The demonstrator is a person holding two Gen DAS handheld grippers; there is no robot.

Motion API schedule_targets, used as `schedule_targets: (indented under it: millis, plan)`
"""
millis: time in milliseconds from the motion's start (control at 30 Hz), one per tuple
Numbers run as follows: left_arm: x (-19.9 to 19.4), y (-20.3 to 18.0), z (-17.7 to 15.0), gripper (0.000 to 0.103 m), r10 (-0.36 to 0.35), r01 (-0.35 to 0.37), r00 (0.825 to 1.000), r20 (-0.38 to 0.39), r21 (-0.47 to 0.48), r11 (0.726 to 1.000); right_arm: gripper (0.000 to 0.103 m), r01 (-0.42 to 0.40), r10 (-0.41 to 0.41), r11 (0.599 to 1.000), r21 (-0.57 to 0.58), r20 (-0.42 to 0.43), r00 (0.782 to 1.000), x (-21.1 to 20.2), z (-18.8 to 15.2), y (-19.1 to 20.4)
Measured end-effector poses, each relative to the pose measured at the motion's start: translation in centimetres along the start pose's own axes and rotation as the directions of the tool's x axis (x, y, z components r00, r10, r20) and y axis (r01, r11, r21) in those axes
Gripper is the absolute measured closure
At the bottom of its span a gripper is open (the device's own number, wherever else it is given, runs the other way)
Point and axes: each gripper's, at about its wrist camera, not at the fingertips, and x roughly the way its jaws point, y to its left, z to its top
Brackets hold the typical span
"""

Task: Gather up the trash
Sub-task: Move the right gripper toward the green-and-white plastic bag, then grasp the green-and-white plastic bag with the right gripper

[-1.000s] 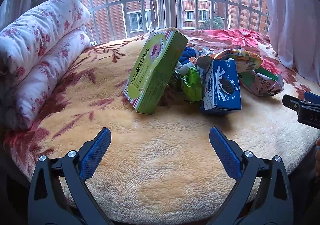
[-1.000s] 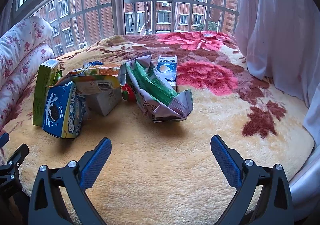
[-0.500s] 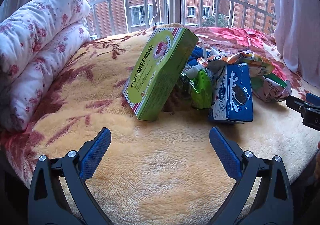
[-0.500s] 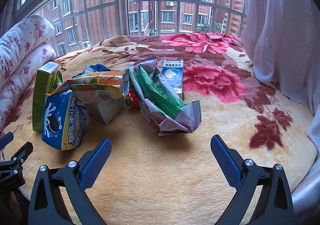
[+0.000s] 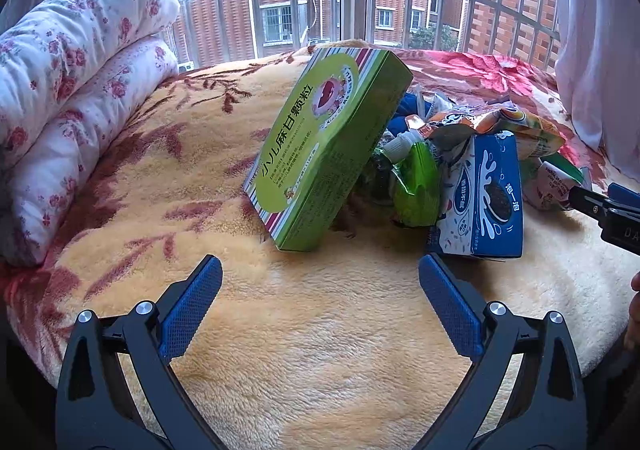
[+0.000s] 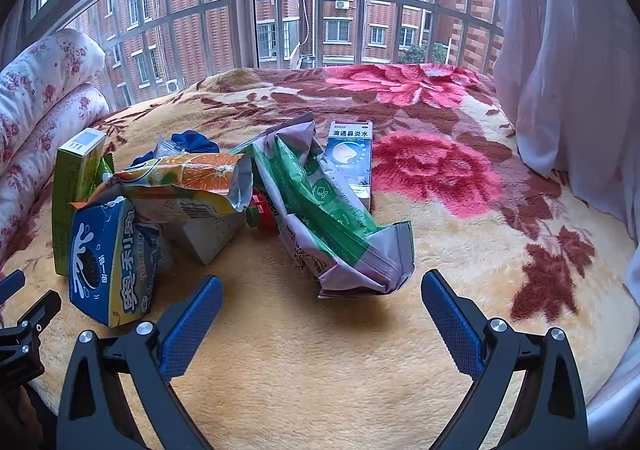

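red bottle (image 6: 262, 214) mostly hidden under wrappers, blue item (image 6: 195, 141) perhaps cloth

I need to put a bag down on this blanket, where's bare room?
Bare blanket lies between the green-and-grey packet and the curtain. More lies between the green box and the rolled quilt. From green box to packet, the trash is crowded.

Window (image 6: 320, 9): ahead of the tool, wide, barred, daylight coming through.
Outside: red-brick flats (image 5: 280, 1).
Blanket (image 6: 440, 169): plush, cream with red flowers, under and ahead.
Quilt (image 5: 72, 89): rolled, floral, to the left.
Curtain (image 6: 568, 69): white, perhaps sheer, to the right.
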Motion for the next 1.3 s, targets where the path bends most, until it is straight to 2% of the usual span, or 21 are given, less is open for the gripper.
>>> schedule_targets:
  millis: [1133,1300]
  plan:
    - [0.4,0.2,0.5,0.007,-0.005,0.005,1.0,-0.002,0.0,1.0,0.005,0.006,-0.006,1.0,-0.007,-0.007,1.0,1.4,1.5,0.2]
    - [0.3,0.2,0.5,0.007,0.002,-0.002,1.0,0.005,0.004,1.0,0.005,-0.064,0.064,0.997,-0.048,-0.003,0.998,1.9,2.0,0.4]
